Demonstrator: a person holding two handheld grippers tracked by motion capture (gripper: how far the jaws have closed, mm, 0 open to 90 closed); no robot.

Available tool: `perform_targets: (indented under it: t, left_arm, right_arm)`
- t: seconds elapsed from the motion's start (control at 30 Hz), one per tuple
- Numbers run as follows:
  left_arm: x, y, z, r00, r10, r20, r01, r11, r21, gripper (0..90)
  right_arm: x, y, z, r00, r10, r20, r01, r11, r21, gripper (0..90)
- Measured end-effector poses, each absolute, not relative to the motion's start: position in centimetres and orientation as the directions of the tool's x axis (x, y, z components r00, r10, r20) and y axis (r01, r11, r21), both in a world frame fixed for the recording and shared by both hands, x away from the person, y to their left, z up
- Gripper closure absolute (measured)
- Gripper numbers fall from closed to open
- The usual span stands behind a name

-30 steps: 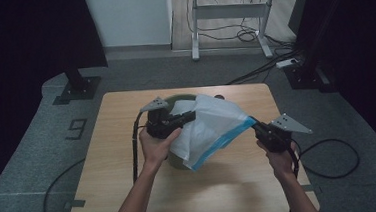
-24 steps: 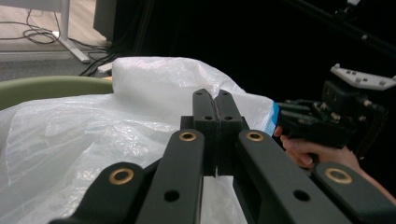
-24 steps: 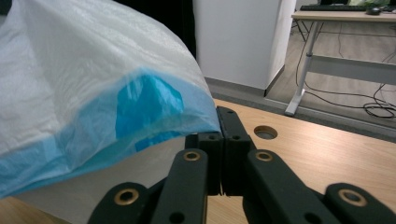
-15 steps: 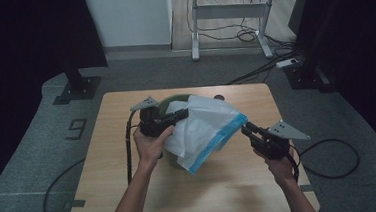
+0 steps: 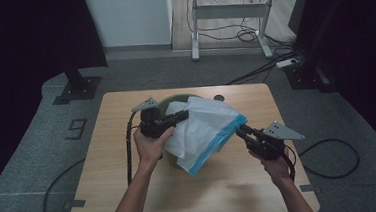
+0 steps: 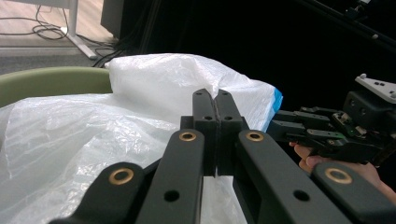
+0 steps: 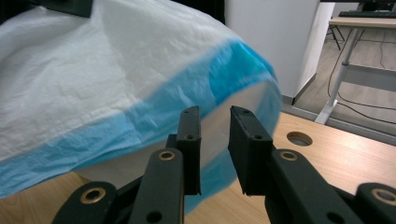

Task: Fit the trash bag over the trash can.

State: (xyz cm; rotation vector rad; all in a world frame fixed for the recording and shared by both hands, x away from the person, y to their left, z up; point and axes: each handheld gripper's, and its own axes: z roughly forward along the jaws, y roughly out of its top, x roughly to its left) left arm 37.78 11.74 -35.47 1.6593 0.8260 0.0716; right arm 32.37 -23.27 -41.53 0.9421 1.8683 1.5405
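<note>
My bench (image 5: pixel 131 190) is a pale wooden top on grey carpet, with dark curtains at both sides and a white desk frame (image 5: pixel 230 23) by the far wall. A round hole (image 5: pixel 219 98) sits near the far edge. The white plastic bag (image 5: pixel 202 127) with its blue rim drapes over a green bin (image 5: pixel 175 98) at the middle of the bench. My left hand-held gripper (image 5: pixel 181 117) is clenched on a fold of the bag's white film. My right hand-held gripper (image 5: pixel 238 128) has just been opening; its jaws stand apart at the blue rim, not pressing it. The near half of the bench lies bare; cables trail off both side edges.
</note>
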Motion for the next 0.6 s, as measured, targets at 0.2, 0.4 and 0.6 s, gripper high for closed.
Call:
perform_targets:
  t: [0.2,0.4,0.6]
  left_arm:
    - [37.70,11.96,-35.46,0.744,0.545,-0.387,0.476,-0.025,0.879,89.7]
    - [37.71,11.80,-35.54,0.747,0.543,-0.385,0.477,-0.033,0.878,89.7]
    - [37.97,11.82,-35.84,0.740,0.549,-0.389,0.489,-0.042,0.872,89.7]
  right_arm:
    - [32.48,-23.23,-41.48,-0.616,0.787,0.029,0.172,0.098,0.980,73.2]
    - [32.68,-22.98,-41.14,-0.622,0.783,0.033,0.170,0.094,0.981,76.2]
    - [32.94,-23.02,-40.83,-0.636,0.770,0.058,0.159,0.057,0.986,86.7]
